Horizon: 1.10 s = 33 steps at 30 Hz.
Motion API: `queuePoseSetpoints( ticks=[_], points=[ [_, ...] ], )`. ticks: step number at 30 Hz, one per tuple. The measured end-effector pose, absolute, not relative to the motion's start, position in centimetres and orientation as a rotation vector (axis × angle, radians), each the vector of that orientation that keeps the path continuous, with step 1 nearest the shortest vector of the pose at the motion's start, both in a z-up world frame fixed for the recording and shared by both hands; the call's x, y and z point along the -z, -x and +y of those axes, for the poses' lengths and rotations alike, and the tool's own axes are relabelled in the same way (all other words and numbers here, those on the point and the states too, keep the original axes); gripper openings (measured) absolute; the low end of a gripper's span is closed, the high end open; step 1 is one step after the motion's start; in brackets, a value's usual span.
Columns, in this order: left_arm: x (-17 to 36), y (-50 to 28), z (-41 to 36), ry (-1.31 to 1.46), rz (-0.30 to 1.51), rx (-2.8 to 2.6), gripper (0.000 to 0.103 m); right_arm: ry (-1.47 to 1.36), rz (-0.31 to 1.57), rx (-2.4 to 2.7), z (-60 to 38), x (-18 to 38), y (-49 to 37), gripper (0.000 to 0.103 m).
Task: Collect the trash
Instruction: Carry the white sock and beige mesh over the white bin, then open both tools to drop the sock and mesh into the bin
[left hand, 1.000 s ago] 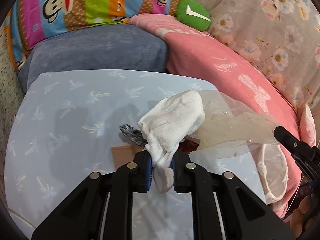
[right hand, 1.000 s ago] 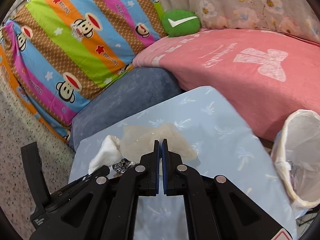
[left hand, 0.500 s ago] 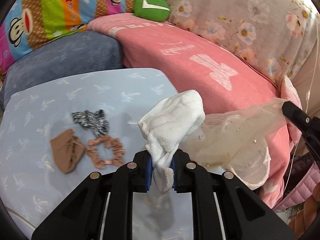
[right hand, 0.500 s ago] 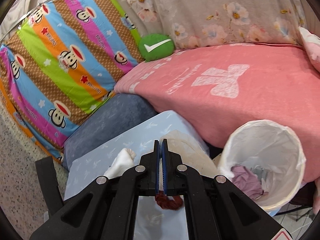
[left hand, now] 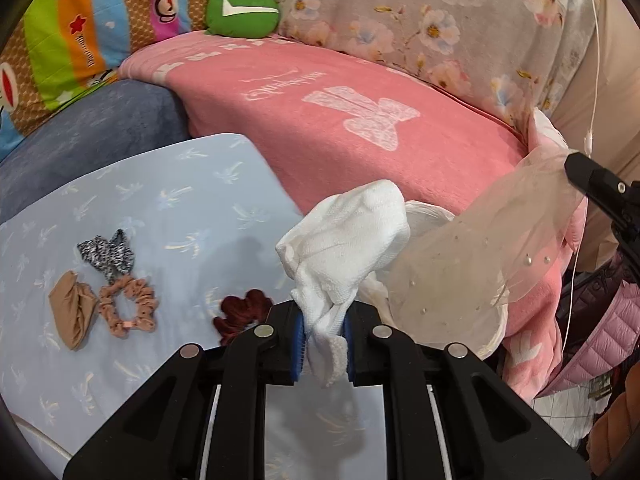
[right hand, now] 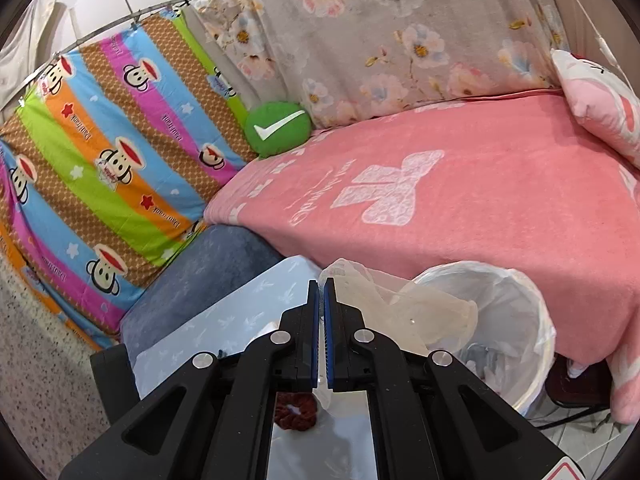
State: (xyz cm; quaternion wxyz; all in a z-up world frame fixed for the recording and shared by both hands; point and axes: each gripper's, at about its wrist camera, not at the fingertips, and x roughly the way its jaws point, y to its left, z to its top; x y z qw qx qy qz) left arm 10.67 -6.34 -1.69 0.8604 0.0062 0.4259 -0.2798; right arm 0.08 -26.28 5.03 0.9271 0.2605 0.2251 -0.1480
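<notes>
My left gripper [left hand: 323,344] is shut on a white sock-like cloth [left hand: 344,232], held up over the right edge of the light blue table [left hand: 160,200]. My right gripper [right hand: 321,292] is shut on a sheer beige fabric with small pearls [right hand: 424,308], which hangs over the white-lined trash bin [right hand: 520,320]. In the left wrist view the sheer fabric [left hand: 460,264] stretches from a right gripper finger [left hand: 592,180] and hides most of the bin. A dark red scrunchie [left hand: 244,312] lies on the table near my left fingers.
On the table lie a black-and-white scrunchie [left hand: 106,254], a tan sock [left hand: 72,312] and a peach scrunchie [left hand: 128,306]. A pink blanket [left hand: 360,120] covers the sofa behind, with a green cushion [left hand: 242,12] and a blue-grey cushion [left hand: 88,128]. A pink jacket [left hand: 600,328] lies at the right.
Both grippers have swung right with their cloths, off the table's middle toward the bin. The sheer fabric now hangs over the bin's mouth. The table's scrunchies and tan sock came into view.
</notes>
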Motion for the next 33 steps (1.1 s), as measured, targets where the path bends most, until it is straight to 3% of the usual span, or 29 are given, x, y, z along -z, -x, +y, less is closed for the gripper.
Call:
queuePoseSetpoints(
  ticks=[20, 23, 25, 27, 33],
  points=[
    [2.9, -9.4, -15.3, -0.131, 0.933, 0.696, 0.017, -0.592, 0.457, 0.393, -33.3, -3.5, 2.9, 0.006],
    [3.1, -9.5, -15.7, -0.140, 0.930, 0.688, 0.027, -0.589, 0.453, 0.411, -33.5, -3.2, 3.1, 0.010],
    [3.1, -9.5, -15.8, -0.139, 0.924, 0.681, 0.045, -0.597, 0.455, 0.416, -33.8, -3.0, 3.1, 0.011],
    [2.9, -9.4, -15.8, -0.134, 0.910, 0.676, 0.055, -0.601, 0.459, 0.422, -33.9, -2.8, 3.2, 0.014],
    [2.7, -9.5, -15.8, -0.130, 0.905, 0.678, 0.056, -0.595, 0.460, 0.429, -33.7, -2.9, 3.3, 0.024]
  ],
)
